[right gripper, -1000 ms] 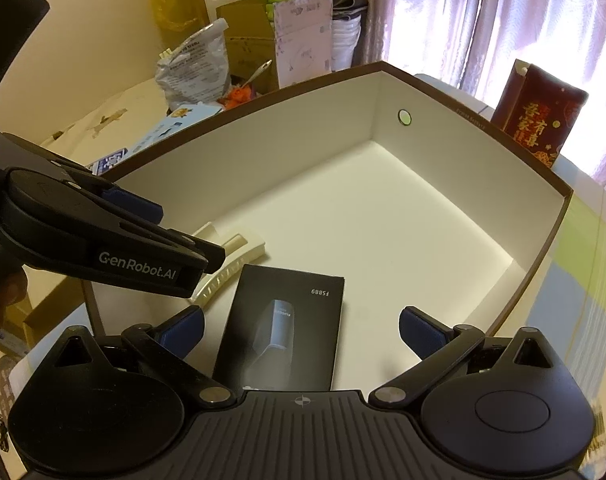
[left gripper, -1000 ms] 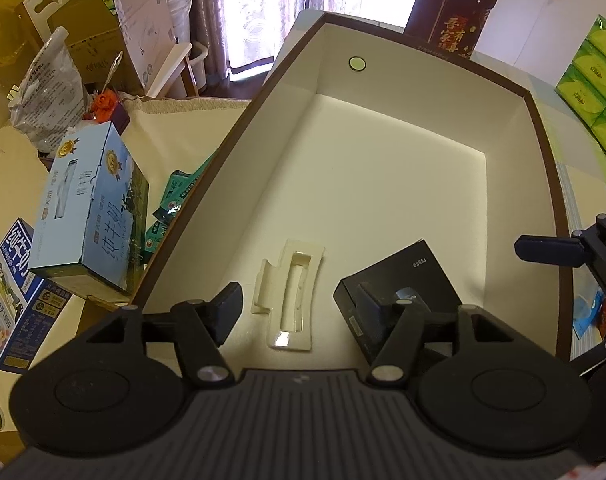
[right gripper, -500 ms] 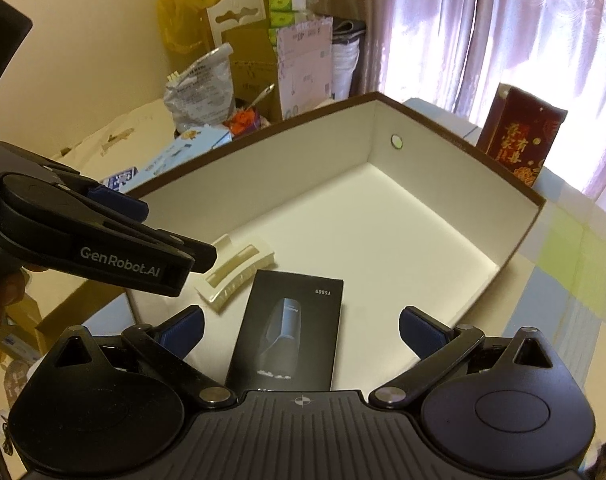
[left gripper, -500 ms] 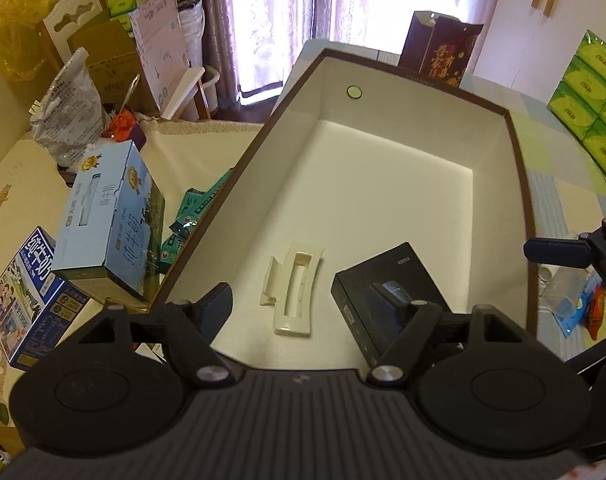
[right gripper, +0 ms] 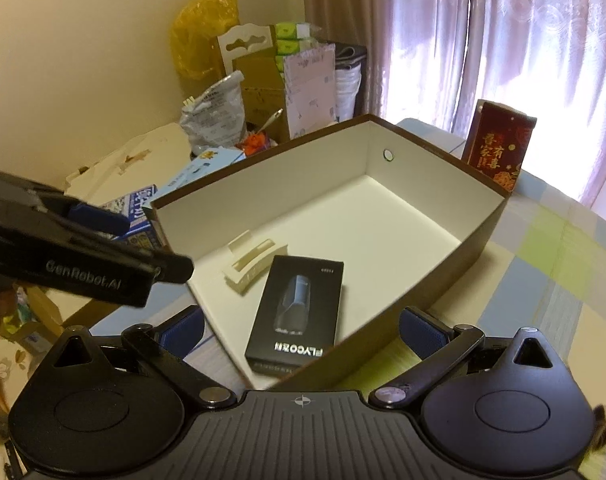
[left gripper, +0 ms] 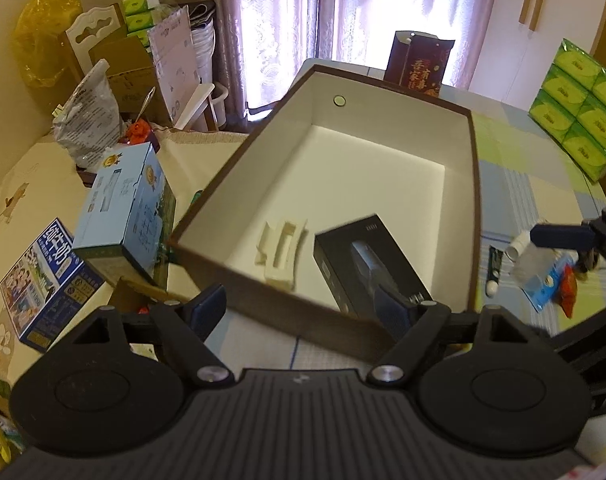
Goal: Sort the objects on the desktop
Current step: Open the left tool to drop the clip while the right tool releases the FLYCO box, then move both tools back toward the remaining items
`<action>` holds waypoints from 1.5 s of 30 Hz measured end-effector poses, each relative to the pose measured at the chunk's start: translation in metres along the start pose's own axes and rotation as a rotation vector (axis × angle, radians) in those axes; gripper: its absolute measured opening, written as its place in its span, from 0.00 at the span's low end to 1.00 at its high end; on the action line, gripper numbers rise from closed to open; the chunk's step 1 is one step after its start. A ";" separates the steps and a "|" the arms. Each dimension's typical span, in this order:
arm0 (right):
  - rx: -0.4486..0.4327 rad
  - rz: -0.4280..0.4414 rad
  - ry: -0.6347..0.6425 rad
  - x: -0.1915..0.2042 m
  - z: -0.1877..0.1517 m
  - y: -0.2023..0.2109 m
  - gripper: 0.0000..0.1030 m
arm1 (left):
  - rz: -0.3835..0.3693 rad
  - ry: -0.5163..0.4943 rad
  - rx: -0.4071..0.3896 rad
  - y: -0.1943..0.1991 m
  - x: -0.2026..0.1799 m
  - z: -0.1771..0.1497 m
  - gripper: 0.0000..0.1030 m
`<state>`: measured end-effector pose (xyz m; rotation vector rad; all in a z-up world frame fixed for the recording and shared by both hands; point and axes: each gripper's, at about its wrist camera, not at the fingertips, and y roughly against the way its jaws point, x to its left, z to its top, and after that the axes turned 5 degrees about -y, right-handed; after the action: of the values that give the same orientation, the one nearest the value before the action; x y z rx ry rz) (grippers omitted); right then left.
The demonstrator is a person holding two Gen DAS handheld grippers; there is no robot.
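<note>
1. Right tongs (right gripper: 301,330) gape empty above the brown box's (right gripper: 469,240) near corner.
2. Inside lie a black carton (right gripper: 299,312) and, just beside it, a cream clip (right gripper: 253,266).
3. Left tongs (right gripper: 103,248) hang outside the box.

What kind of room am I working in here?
Probably a lived-in home room, not a lab: curtains over a window, stacked tissue packs, milk cartons and bags crowding a cloth-covered table around the sorting box.

Black ribbed left gripper (left gripper: 303,308) body, round side discs, silver pivot screws, blue-padded fingertips (left gripper: 209,304), right gripper (right gripper: 301,330) alike, crosshair mark at six o'clock, white "GenRobot.AI" lettering
</note>
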<state>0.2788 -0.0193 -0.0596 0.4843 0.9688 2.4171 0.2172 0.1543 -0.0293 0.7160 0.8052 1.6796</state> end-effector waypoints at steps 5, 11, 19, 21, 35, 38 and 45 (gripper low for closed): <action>-0.004 0.022 0.001 -0.006 -0.013 0.022 0.98 | -0.015 0.016 0.008 0.017 -0.014 -0.018 0.77; 0.003 0.050 -0.007 -0.017 -0.029 0.041 0.98 | 0.000 0.023 0.023 0.028 -0.032 -0.034 0.77; 0.040 0.075 -0.024 -0.035 -0.055 0.057 0.98 | 0.015 0.029 0.053 0.031 -0.058 -0.051 0.78; 0.051 0.078 -0.027 -0.039 -0.061 0.060 0.98 | 0.018 0.033 0.065 0.030 -0.064 -0.055 0.78; 0.109 0.025 -0.139 -0.093 -0.104 0.088 0.98 | -0.032 0.009 0.131 0.014 -0.121 -0.072 0.78; 0.114 -0.002 -0.171 -0.106 -0.112 0.096 0.98 | -0.057 -0.013 0.139 0.011 -0.138 -0.073 0.78; 0.107 -0.110 -0.274 -0.143 -0.131 0.115 0.98 | -0.112 -0.068 0.154 0.000 -0.170 -0.072 0.77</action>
<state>0.2962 -0.2427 -0.0874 0.7579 0.9791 2.1401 0.1991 -0.0219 -0.0821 0.8143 0.9166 1.4973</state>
